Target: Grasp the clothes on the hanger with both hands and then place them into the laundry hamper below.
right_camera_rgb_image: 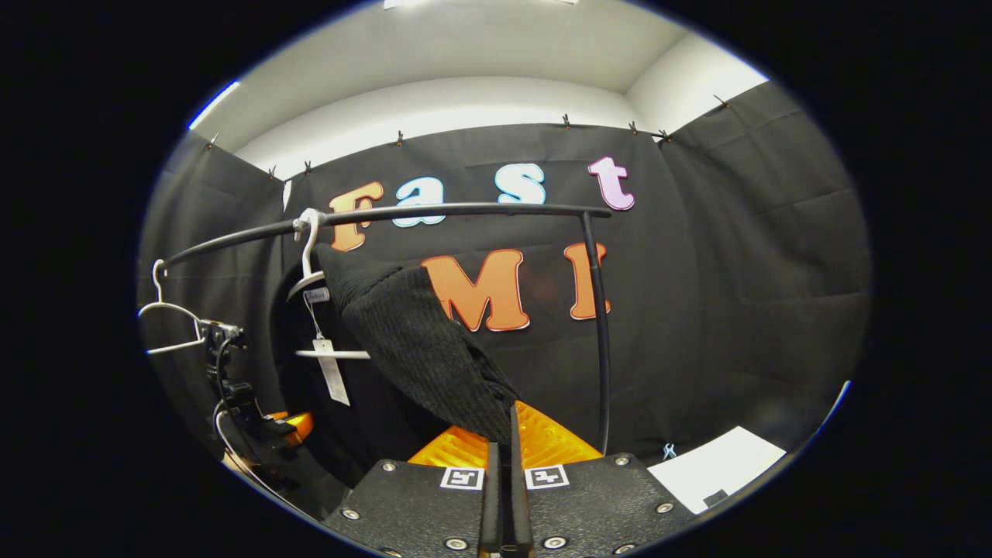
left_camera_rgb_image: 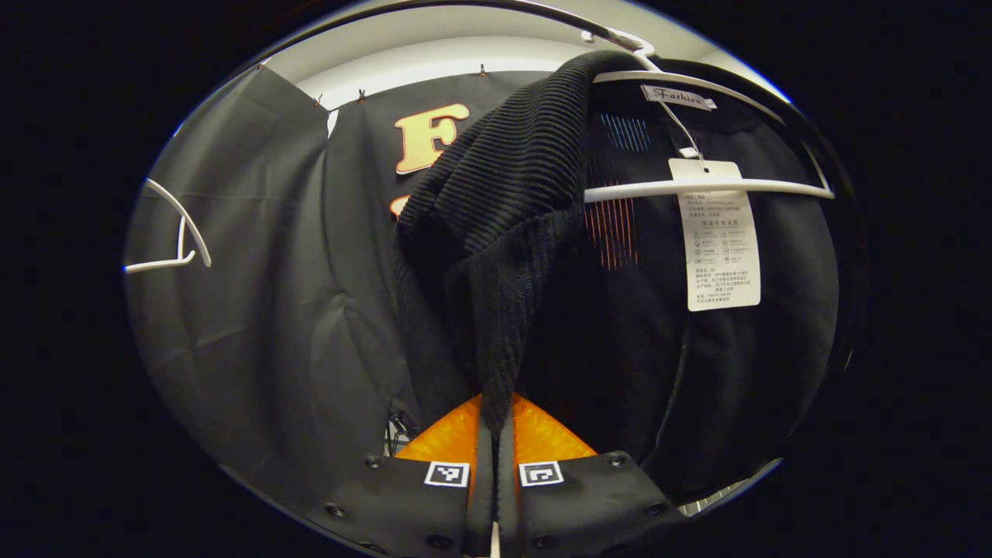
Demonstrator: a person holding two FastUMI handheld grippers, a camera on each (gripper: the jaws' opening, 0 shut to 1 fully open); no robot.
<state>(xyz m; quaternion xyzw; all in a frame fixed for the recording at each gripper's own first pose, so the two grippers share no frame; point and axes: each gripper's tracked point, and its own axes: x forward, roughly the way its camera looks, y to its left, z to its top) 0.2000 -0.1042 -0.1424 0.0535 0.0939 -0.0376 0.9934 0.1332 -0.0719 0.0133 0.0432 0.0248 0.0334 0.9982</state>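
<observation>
- Up on the black clothes rail (right_camera_rgb_image: 434, 211), a white hanger (right_camera_rgb_image: 311, 271) carried the black ribbed knit garment (right_camera_rgb_image: 418, 349), which was off neither shoulder yet, so the lift-off step looked not yet done.
- Left gripper (left_camera_rgb_image: 496, 422): its fingers were drawn narrow, nearly together, with a fold of the knit garment (left_camera_rgb_image: 496, 232) pinched between them — a firm bite on the near hanging edge, presumably so the cloth couldn't slip when pulled.
- Right gripper (right_camera_rgb_image: 508, 425): also closed tight, clamping the stretched-out end of the garment; the fabric ran taut from the hanger down to its fingers, which suggested it was being drawn away from the rail.
- Far left in the right gripper view, the other gripper (right_camera_rgb_image: 267, 425) sat low beside the hanging garment, well apart from the right one — a spread hold, likely to keep the piece from bunching.
- White hanger bar (left_camera_rgb_image: 705, 187) and a paper care tag (left_camera_rgb_image: 717, 248) hung just right of the pinched fold; a snag there was the risk.
- An empty white hanger (left_camera_rgb_image: 174, 232) hung at far left.
- Hamper: its place could not be told.
</observation>
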